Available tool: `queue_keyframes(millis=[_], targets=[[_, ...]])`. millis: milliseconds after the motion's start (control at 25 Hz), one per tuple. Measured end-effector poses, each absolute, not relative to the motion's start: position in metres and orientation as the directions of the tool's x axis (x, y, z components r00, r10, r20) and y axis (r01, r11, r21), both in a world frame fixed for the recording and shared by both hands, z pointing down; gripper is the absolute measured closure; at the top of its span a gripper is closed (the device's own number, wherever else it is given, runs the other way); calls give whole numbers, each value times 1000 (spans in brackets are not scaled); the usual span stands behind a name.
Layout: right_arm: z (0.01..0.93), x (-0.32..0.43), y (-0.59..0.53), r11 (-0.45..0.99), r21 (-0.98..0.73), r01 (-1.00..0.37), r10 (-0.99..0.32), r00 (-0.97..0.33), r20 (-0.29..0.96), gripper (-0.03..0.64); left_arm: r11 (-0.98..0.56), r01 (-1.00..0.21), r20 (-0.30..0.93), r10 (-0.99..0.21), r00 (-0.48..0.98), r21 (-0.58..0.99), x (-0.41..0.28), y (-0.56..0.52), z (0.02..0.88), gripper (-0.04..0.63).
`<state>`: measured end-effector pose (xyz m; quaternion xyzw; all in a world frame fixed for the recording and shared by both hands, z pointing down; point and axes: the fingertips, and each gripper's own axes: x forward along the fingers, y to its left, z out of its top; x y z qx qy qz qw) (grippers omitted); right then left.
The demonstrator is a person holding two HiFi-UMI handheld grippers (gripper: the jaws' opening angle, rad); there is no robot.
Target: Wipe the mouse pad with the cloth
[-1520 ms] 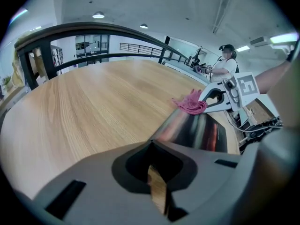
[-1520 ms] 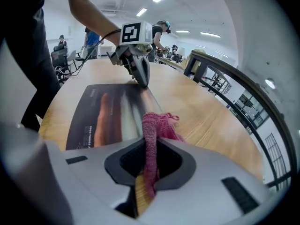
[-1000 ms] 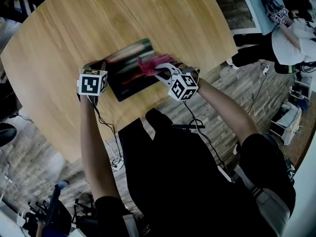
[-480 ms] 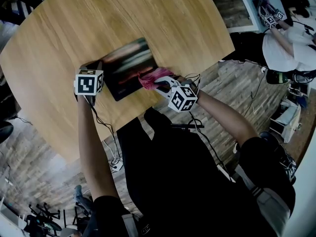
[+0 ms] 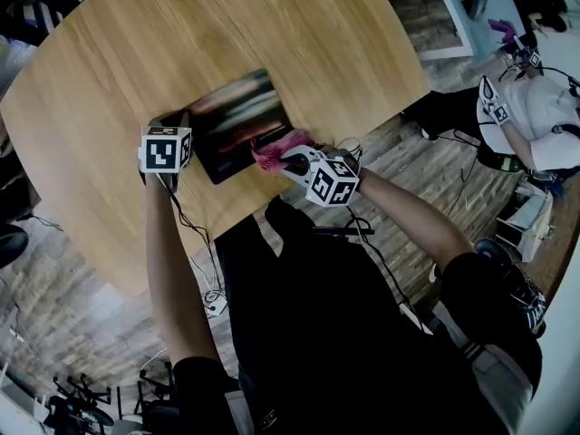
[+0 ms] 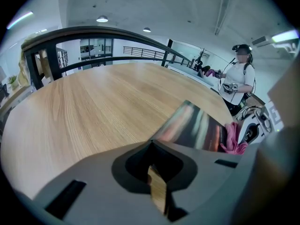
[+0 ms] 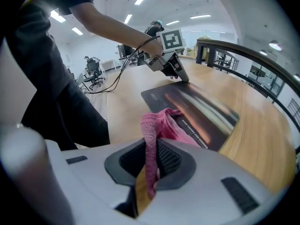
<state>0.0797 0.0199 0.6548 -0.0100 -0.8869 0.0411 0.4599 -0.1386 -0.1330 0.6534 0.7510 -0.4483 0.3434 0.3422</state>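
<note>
**Round wooden table, cloth on the pad's corner**

Pale wood grain covers the round table (image 5: pixel 118 80), which stands on a plank floor (image 5: pixel 453 143) in a bright open office. Another person (image 6: pixel 239 78) stands well beyond the table's far right side.

The mouse pad (image 5: pixel 234 116) lies flat close to the table's near edge. It is a dark rectangle with a glossy face, streaked lengthwise in red, orange and greenish-white bands, and it sits skewed to the table edge. The cloth (image 5: pixel 276 148) is pink and looks knitted. It is bunched into a loose wad that rests on the pad's near right corner.

The right gripper (image 5: pixel 288 159) has its jaws pinched on a fold of that cloth. The fold hangs down between the ribbed jaw faces while the rest spills forward onto the pad. The left gripper (image 5: pixel 178 120) has its jaws drawn together with nothing gripped, and only a thin slit between them shows table wood. Its tips rest at the pad's left corner.

A line of small white print runs along the pad's dark border beside the cloth, too small to read. Each gripper carries a marker cube (image 5: pixel 166 149) with black-and-white square patterns.
</note>
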Motion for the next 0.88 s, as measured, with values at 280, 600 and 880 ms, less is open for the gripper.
queue_keyframes(millis=[280, 600, 880], targets=[[652, 65, 29, 990, -139, -9, 109, -575, 811, 563, -367, -904, 817, -436, 376, 220, -140, -133, 652, 572], [651, 41, 36, 985, -175, 14, 150, -580, 801, 563, -367, -901, 815, -433, 385, 231, -142, -133, 653, 572], [651, 23, 41, 979, -200, 33, 181, -585, 790, 563, -366, -901, 809, -440, 390, 234, -141, -134, 652, 572]])
